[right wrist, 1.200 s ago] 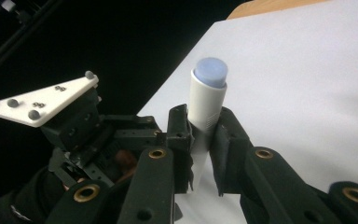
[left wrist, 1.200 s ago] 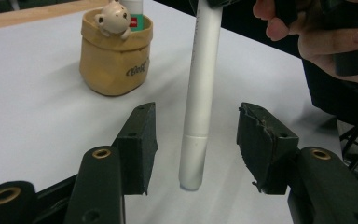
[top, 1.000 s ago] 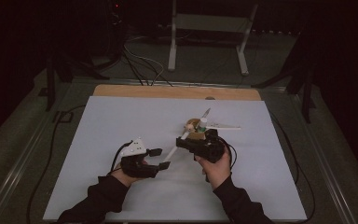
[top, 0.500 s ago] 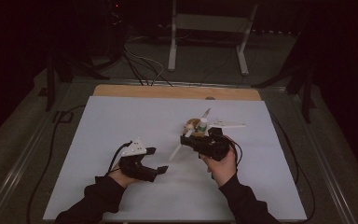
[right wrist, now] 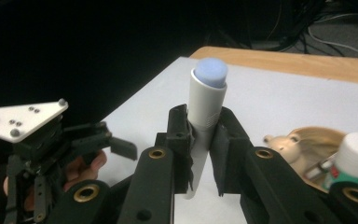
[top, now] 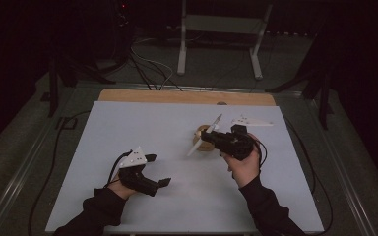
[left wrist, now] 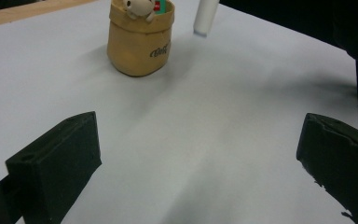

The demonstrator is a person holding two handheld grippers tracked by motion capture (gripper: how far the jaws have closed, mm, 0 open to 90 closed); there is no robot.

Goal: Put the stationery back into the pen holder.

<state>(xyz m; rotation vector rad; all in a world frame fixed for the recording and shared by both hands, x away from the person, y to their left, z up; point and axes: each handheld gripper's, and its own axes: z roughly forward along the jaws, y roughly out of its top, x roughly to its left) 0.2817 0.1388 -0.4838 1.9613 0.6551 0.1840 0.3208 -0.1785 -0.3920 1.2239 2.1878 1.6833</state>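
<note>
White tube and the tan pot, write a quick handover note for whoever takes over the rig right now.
Right gripper: shut on the white tube, blue tip up, held tilted in the air beside the tan pot.
Left gripper: open, holding nothing, low over the white table, apart from the pot.
Pot stands upright with a small figure and a white-capped item already in it.
Left to do, probably: set the tube into the pot and release.
</note>
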